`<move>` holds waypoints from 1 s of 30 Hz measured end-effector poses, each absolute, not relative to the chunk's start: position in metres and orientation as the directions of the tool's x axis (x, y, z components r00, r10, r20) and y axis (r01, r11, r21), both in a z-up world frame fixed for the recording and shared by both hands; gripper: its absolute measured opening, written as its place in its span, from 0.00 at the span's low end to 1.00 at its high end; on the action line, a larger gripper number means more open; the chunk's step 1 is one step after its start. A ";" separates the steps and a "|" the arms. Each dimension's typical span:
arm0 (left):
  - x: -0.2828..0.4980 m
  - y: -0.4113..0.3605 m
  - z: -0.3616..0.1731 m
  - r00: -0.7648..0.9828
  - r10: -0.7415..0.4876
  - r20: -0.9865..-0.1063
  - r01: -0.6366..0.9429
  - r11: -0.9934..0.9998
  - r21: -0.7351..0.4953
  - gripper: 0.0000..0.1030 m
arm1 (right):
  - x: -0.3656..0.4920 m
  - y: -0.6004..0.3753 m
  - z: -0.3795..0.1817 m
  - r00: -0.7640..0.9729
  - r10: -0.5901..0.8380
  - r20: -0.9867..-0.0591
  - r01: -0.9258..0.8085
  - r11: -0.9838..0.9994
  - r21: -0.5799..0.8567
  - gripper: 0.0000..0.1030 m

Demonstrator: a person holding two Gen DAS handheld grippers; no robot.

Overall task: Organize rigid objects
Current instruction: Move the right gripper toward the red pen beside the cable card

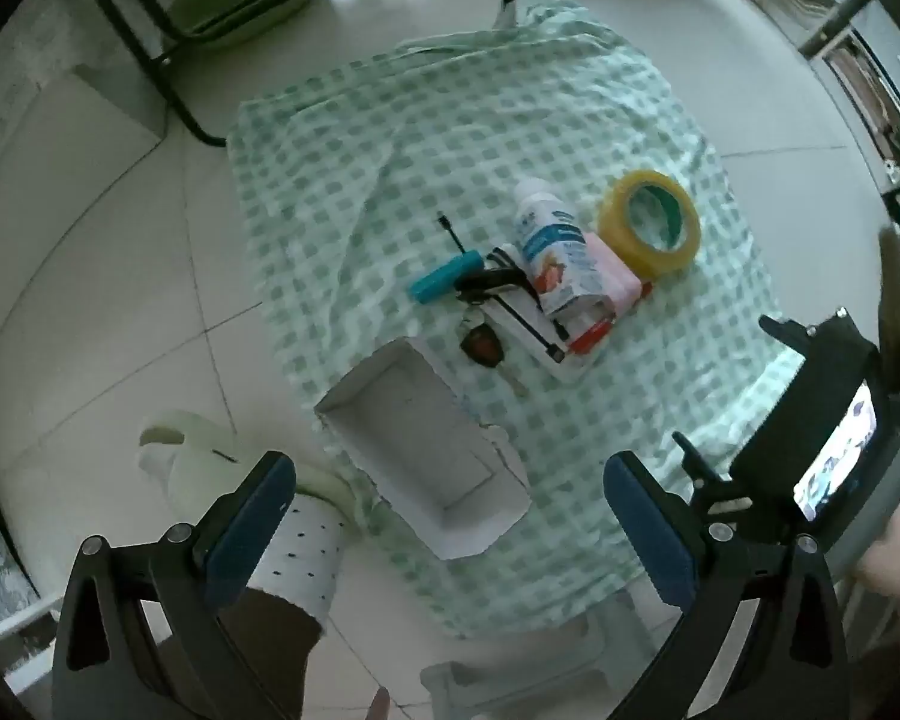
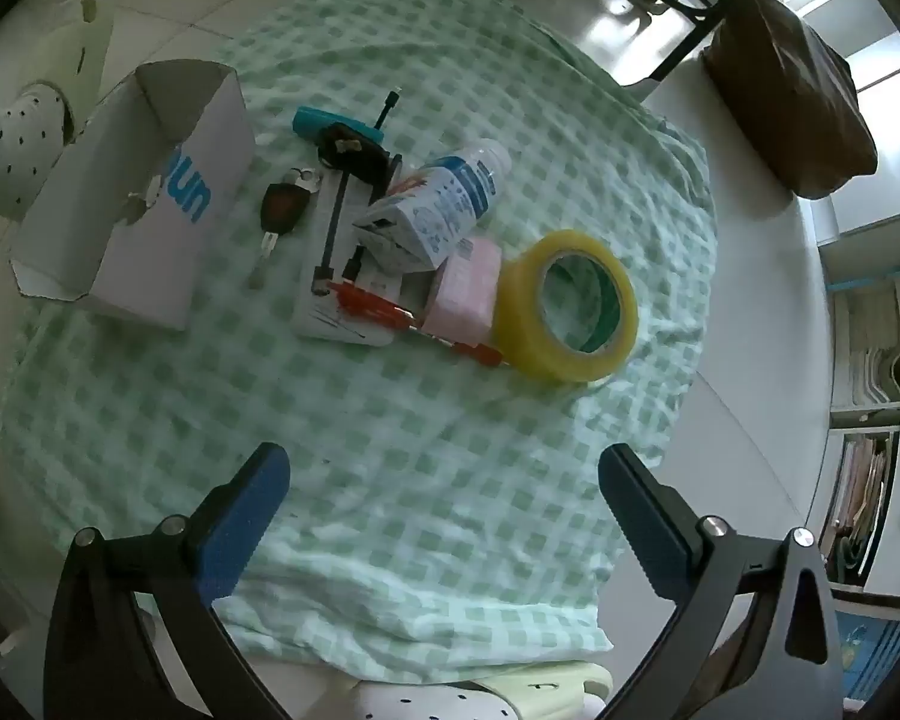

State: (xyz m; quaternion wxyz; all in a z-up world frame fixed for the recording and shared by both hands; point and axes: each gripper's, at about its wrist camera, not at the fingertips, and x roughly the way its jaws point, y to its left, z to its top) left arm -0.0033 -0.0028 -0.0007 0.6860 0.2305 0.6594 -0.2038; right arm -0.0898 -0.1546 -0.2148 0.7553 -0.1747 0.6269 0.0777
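Both grippers: left gripper and right gripper are hanging spread wide, empty.
Clutter: lying beside the open box.
Red pen: hiding partly under the pink block.
Bottle: its label is too blurred to read.

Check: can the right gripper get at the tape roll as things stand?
Probably yes. The right gripper hangs open over bare cloth, and the tape roll sits at the pile's near edge, only a red pen touching it.
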 end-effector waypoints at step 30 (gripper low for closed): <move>0.013 0.044 -0.010 0.047 -0.040 -0.998 0.378 0.926 -0.019 1.00 | -0.051 -0.104 -0.277 0.199 -0.027 -0.980 -0.718 0.676 -0.164 0.58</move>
